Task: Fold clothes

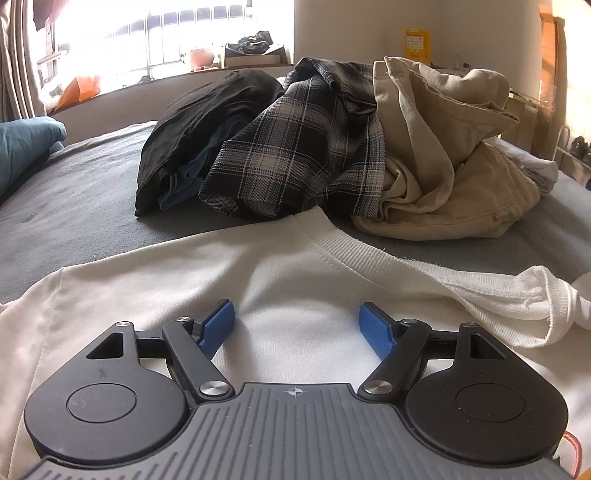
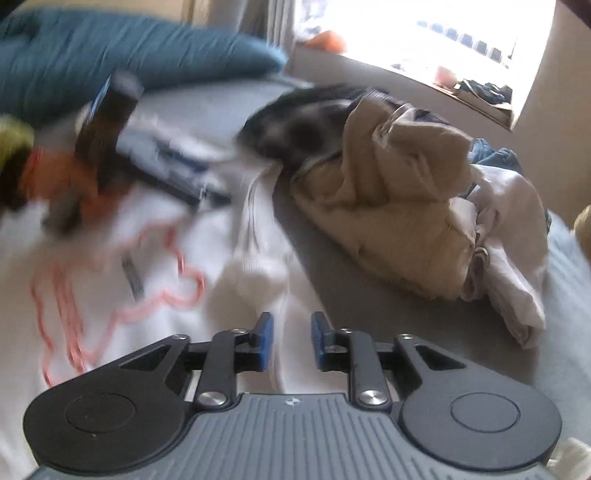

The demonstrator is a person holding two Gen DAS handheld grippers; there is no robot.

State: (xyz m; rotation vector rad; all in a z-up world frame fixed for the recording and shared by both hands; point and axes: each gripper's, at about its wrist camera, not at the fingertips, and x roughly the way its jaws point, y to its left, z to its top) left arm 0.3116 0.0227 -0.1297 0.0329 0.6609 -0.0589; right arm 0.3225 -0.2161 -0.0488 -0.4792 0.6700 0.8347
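Left gripper (image 1: 297, 328) wide over white shirt (image 1: 155, 280); right gripper (image 2: 291, 341) narrow, seemingly empty astride its edge: may miss, bunching it.

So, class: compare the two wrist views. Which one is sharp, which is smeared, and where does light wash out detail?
Left wrist view: sharp on the plaid shirt, window blown out. Right wrist view: motion blur smears the other gripper; window overexposed.

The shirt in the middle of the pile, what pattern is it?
Black-and-white plaid shirt, clearest in the left wrist view.
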